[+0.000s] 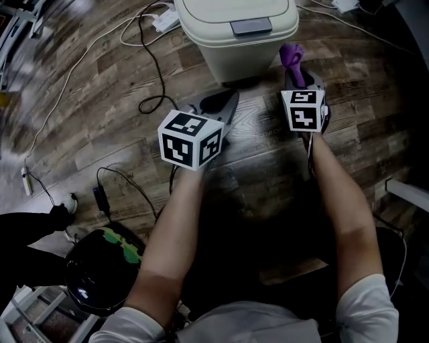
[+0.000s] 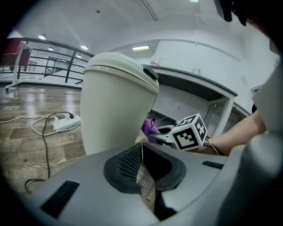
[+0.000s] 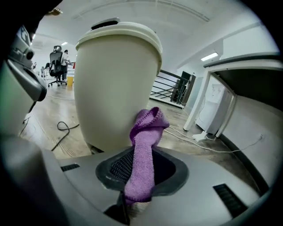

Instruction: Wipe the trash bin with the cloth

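Note:
The cream trash bin [image 1: 234, 33] with a grey lid latch stands on the wood floor at the top centre of the head view. It fills the left gripper view [image 2: 117, 106] and the right gripper view [image 3: 115, 79]. My right gripper [image 1: 298, 77] is shut on a purple cloth [image 1: 291, 59], whose bunched end [image 3: 148, 128] sticks up just short of the bin's side. My left gripper [image 1: 224, 107] hovers low in front of the bin's base, its jaws shut with nothing between them [image 2: 141, 148]. The right gripper's marker cube [image 2: 189, 132] shows beside the cloth [image 2: 149, 127].
A white power strip [image 1: 164, 20] and looping cables [image 1: 151, 67] lie on the floor left of the bin. A dark rounded object with green marks [image 1: 100, 268] sits at the lower left. A white desk leg [image 3: 199, 110] stands right of the bin.

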Tool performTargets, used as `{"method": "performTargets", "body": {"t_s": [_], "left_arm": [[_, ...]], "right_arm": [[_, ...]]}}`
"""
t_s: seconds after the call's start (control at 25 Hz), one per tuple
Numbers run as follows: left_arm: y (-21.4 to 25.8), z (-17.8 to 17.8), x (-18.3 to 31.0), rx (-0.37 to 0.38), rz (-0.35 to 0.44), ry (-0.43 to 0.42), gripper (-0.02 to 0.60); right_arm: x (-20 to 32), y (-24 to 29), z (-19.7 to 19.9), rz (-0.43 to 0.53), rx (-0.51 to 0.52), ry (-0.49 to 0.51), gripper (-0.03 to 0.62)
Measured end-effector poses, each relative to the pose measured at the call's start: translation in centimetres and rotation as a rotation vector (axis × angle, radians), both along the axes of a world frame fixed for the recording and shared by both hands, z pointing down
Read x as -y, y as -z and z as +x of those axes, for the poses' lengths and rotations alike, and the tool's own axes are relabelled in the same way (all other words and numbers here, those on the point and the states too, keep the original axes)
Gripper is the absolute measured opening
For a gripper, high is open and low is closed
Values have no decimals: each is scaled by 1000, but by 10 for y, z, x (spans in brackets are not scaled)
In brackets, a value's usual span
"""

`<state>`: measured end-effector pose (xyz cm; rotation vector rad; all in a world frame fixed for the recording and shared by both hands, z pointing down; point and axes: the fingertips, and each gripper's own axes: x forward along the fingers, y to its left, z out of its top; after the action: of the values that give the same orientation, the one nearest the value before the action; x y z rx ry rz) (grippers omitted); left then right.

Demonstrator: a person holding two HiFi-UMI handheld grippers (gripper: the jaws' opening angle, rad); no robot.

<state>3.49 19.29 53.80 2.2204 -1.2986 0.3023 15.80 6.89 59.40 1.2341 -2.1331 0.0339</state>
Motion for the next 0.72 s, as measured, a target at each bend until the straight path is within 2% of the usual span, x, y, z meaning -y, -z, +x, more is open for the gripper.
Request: {"method": "performTargets", "body": {"t_s": [0.12,0.44,0.72], "left_arm": [[0,-1,-1,-7,-7,9,9],[4,-4,-8,-4,-12,10,9],[14,-17,-19,11,-3,34,9]], "right_arm": [[-12,-8,-30,2,32,31,92],[-56,-39,-88,-4,-51,209,92],[-73,-49,-123,-23,-61,272,92]]}}
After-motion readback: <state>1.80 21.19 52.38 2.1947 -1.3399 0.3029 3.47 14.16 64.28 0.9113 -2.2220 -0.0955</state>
